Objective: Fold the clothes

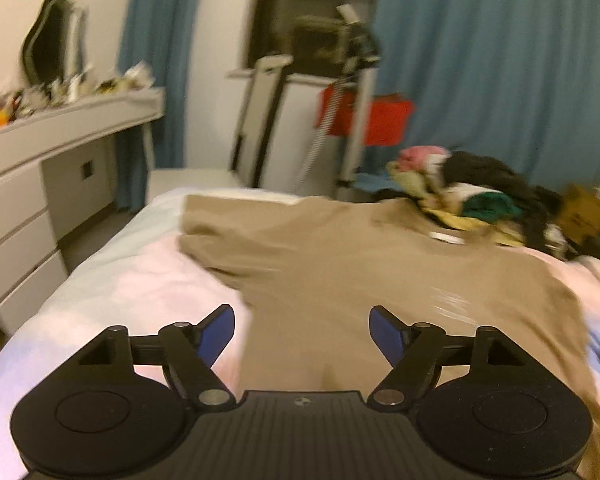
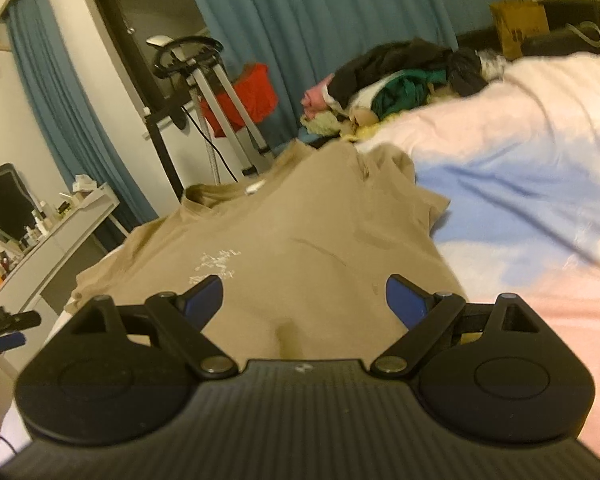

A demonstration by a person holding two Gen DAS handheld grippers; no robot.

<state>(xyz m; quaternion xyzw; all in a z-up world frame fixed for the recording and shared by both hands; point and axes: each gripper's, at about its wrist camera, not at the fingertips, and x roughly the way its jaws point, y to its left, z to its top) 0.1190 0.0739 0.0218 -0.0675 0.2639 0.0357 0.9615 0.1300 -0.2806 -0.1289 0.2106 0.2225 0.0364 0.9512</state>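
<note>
A tan T-shirt (image 1: 340,264) lies spread on the bed, collar toward the far end; it also shows in the right wrist view (image 2: 284,232) with a faint white print on its chest. My left gripper (image 1: 302,320) is open and empty, hovering over the shirt's near hem. My right gripper (image 2: 304,292) is open and empty, also over the shirt's near part. The left gripper's tip shows at the left edge of the right wrist view (image 2: 4,328).
The bed (image 2: 520,220) has a pink, white and blue cover. A pile of mixed clothes (image 1: 472,196) lies at the far right end, also in the right wrist view (image 2: 396,80). A white dresser (image 1: 40,168) stands left. Exercise equipment (image 2: 204,92) and blue curtains stand beyond.
</note>
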